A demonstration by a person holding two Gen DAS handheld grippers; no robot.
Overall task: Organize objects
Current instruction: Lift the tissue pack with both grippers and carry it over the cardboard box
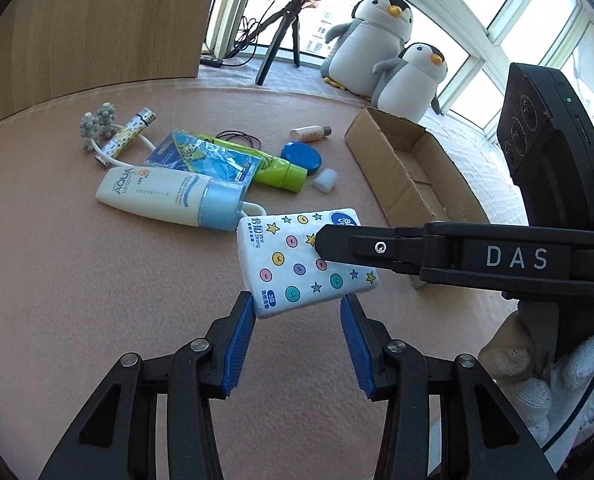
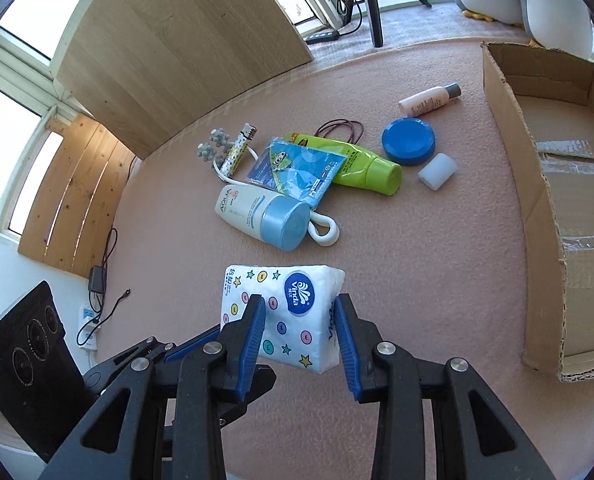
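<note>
Right gripper (image 2: pixel 300 332) clamped on the tissue pack (image 2: pixel 285 312), pads on its two long sides, pack tilted and lifted off the pink mat (image 2: pixel 417 280). My right fingers reach in level from the box (image 2: pixel 545 216) side (gloved hand (image 1: pixel 537 364) low behind them). Left gripper (image 1: pixel 297 320) spread wide just under the pack's near corner, gripping nothing. Pack hangs left of the box, nearer me than the sunscreen (image 2: pixel 257 216).

A home room: plush penguins (image 1: pixel 385 36) by windows, toiletries on carpet (image 1: pixel 97 280)
</note>
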